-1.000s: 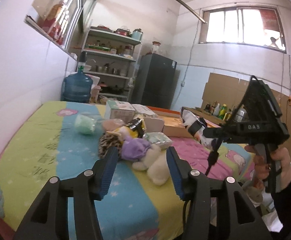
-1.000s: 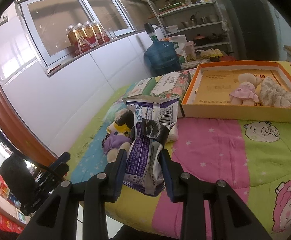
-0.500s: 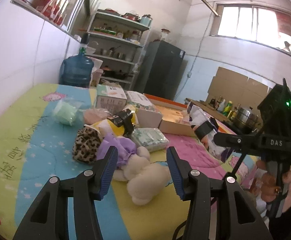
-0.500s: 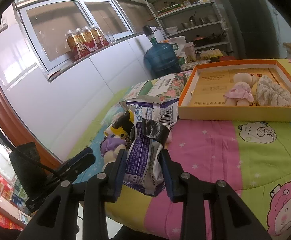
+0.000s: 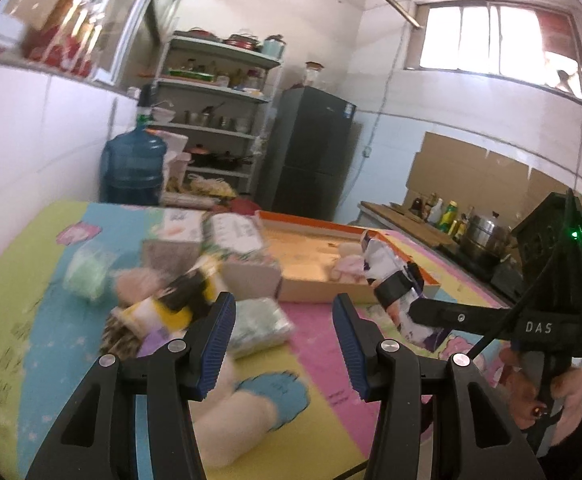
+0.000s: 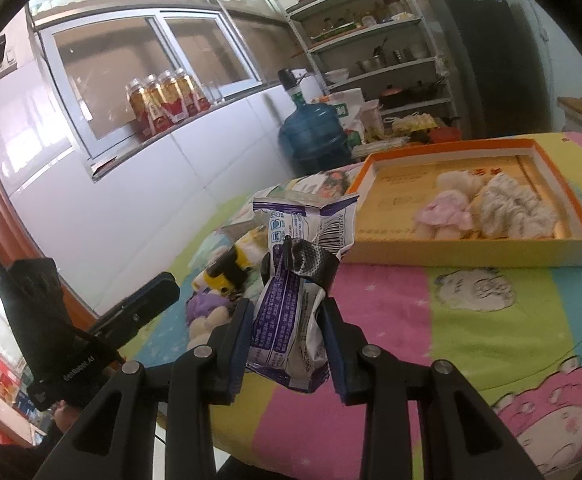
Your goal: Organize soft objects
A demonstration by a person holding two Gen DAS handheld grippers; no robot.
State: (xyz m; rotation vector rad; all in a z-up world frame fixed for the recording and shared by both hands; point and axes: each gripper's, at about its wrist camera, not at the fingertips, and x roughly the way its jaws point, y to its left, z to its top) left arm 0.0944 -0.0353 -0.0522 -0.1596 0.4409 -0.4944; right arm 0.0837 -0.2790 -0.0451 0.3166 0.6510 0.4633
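Note:
My right gripper (image 6: 285, 312) is shut on a purple and white snack bag (image 6: 291, 300) with a black clip, held above the bedsheet; the bag also shows in the left wrist view (image 5: 395, 280). My left gripper (image 5: 283, 320) is open and empty, low over a pile of soft toys: a cream plush with blue feet (image 5: 251, 412), a yellow and black plush (image 5: 179, 300) and a green packet (image 5: 259, 324). An orange-rimmed box (image 6: 571, 216) holds a pink plush (image 6: 447, 212) and a white knitted item (image 6: 511, 208).
Tissue boxes (image 5: 231, 236) and a green bundle (image 5: 91, 272) lie behind the pile. A blue water jug (image 5: 131, 168), metal shelves (image 5: 219, 120) and a dark fridge (image 5: 307, 160) stand beyond the bed. A counter with bottles and a pot (image 5: 483, 236) is at right.
My left gripper has moved forward and right over the toy pile, which now sits closer and lower left. My right gripper, still holding the bag, has shifted only slightly.

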